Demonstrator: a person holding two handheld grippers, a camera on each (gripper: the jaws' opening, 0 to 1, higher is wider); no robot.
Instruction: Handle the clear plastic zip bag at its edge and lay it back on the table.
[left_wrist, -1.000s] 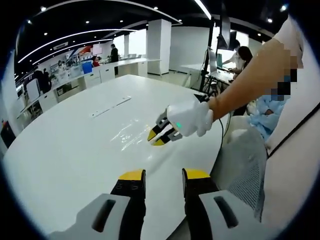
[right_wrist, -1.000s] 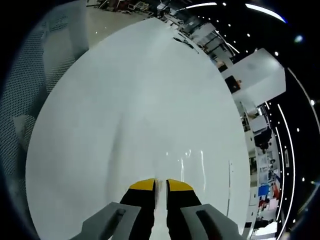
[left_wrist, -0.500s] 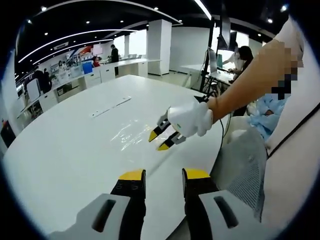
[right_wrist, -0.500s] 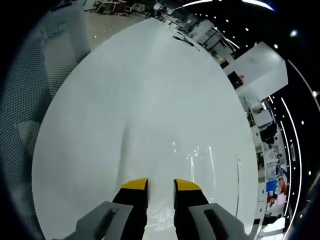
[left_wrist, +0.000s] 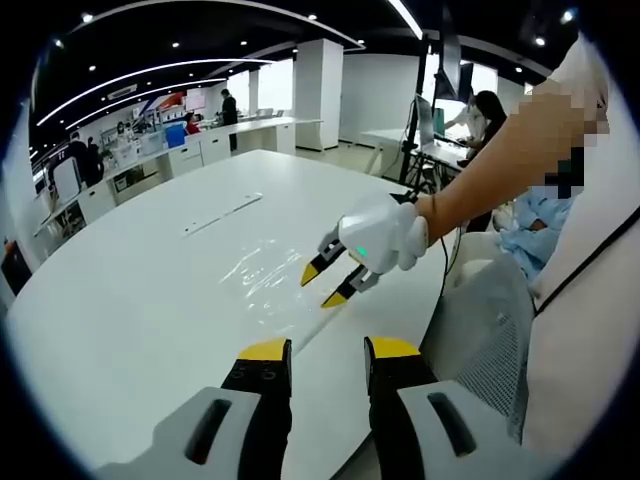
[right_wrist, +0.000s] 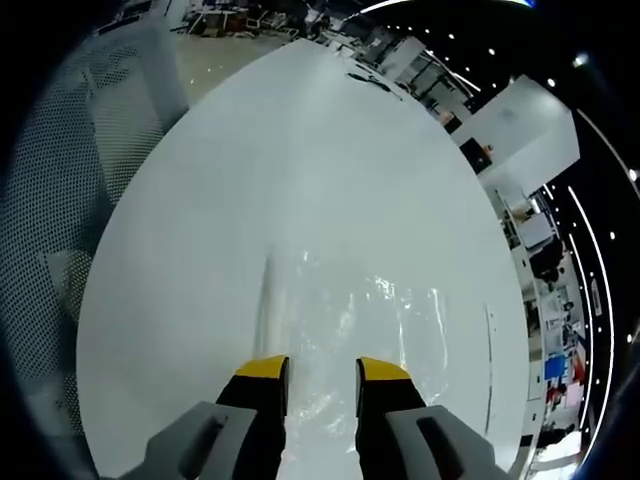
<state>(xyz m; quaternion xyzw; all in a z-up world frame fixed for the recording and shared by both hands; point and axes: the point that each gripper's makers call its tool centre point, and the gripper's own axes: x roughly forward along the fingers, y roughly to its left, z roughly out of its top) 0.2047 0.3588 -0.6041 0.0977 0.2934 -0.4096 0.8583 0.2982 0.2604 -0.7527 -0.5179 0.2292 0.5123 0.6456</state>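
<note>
My right claw (right_wrist: 310, 368) is spread, jaws apart with nothing between them; in the left gripper view it (left_wrist: 330, 283) hangs just above the near edge of the bag (left_wrist: 262, 277), clear of the film. My left claw (left_wrist: 318, 350) is also spread and empty, held low over the table (left_wrist: 120, 300), near its edge and well apart from the bag.

The bag (right_wrist: 350, 320) lies flat on the table (right_wrist: 300, 160), just ahead of my right jaws. It reads as a glossy, slightly wrinkled sheet with one straight edge running along its side. No part of it is lifted.

Task status, as I judge it: the bag is down and released, so the lay-down step appears done. What is left is to draw the right claw clear.

Surface: a large, white, rounded tabletop. A thin pale strip (left_wrist: 222, 213) lies farther out on it, well apart from the bag. A mesh chair (left_wrist: 490, 330) stands at the table's edge beside me.

Room: an open office with dark ceiling, strip lights, white pillars, desks and several people in the background.
</note>
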